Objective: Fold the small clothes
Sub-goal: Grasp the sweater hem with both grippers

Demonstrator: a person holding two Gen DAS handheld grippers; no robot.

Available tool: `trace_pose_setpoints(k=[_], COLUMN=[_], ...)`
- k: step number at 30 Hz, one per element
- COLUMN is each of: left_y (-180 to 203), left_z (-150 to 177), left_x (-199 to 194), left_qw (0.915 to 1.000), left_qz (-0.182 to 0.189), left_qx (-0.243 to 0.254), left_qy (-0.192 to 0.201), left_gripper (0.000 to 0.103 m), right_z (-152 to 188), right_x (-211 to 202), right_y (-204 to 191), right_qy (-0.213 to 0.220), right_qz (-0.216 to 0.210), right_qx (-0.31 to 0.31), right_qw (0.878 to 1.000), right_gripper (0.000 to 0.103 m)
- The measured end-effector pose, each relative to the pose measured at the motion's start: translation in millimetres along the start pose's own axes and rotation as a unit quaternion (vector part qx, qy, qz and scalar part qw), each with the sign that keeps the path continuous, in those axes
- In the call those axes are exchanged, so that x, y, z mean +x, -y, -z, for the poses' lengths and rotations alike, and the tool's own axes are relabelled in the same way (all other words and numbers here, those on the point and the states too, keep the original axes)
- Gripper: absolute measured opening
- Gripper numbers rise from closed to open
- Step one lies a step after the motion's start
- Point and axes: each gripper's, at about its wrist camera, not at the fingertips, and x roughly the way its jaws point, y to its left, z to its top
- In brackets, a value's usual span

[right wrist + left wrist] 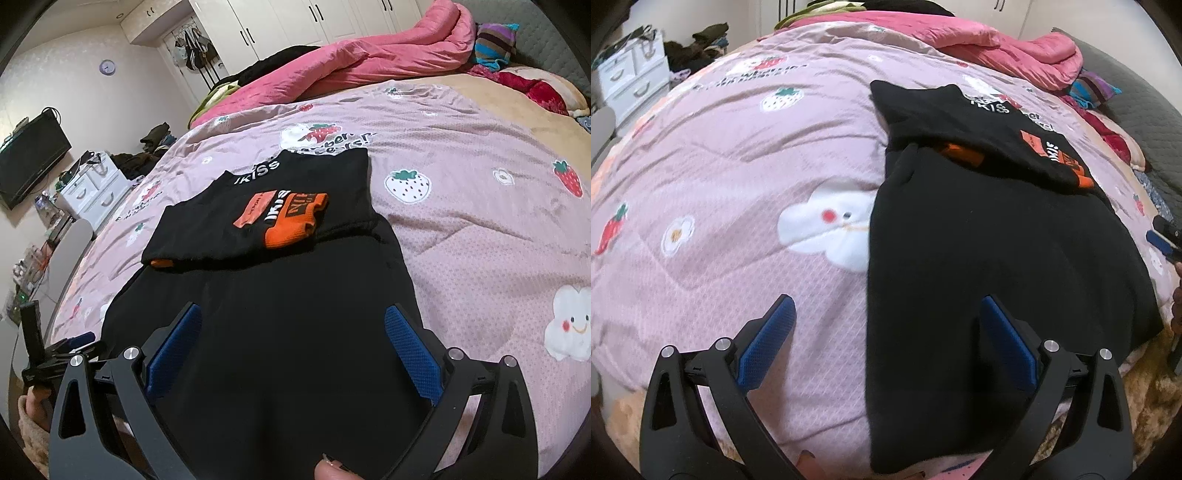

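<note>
A black garment (pixel 979 266) lies flat on the pink strawberry-print bedspread (pixel 720 166); it also shows in the right wrist view (pixel 280 332). Its far part, with orange patches (pixel 291 218) and white lettering, is folded back over it. My left gripper (pixel 886 325) is open and empty, one finger over the bedspread, the other over the garment's left edge. My right gripper (pixel 293 339) is open and empty above the garment's near part. The right gripper's blue tip (pixel 1161 240) shows at the right edge of the left wrist view; the left gripper (pixel 62 354) shows at lower left of the right wrist view.
A crumpled pink duvet (pixel 369 55) and striped pillow (pixel 495 40) lie at the bed's far side. A white drawer unit (pixel 92 188), a wall TV (pixel 29 158) and a clothes pile (pixel 147 151) stand left of the bed. Wardrobes (pixel 295 22) line the back wall.
</note>
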Motion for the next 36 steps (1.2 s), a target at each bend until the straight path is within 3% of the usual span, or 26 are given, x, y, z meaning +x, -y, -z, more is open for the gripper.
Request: trace_pose_setpoints(k=[10, 12, 16, 19, 36], left_y=[-14, -13, -11, -8, 7], left_z=[19, 23, 33, 40, 57], left_x=[-14, -16, -17, -15, -8], left_qw=[0.9981, 0.9972, 0.9953, 0.9938, 0.9925], left_qz=[0.053, 0.066, 0.088, 0.101, 0.110], left_qx=[-0.032, -0.036, -0.038, -0.038, -0.017], left_qy=[-0.001, -0.003, -0.015, -0.027, -0.052], left_gripper=[0.094, 0.089, 0.068, 0.064, 0.065], right_z=[14, 16, 25, 31, 73], right_x=[-13, -14, -21, -26, -38], right_y=[0, 1, 2, 3, 23], right_qy=[-0.009, -0.011, -0.021, -0.031, -0.085], right_qz=[0.013, 0.017, 0.027, 0.031, 0.055], right_qx=[-0.005, -0.007, -0.016, -0.020, -0.026], right_qw=[1.000, 1.000, 0.999, 0.999, 0.995], right_gripper=[0.099, 0.099, 0.099, 0.099, 0.099])
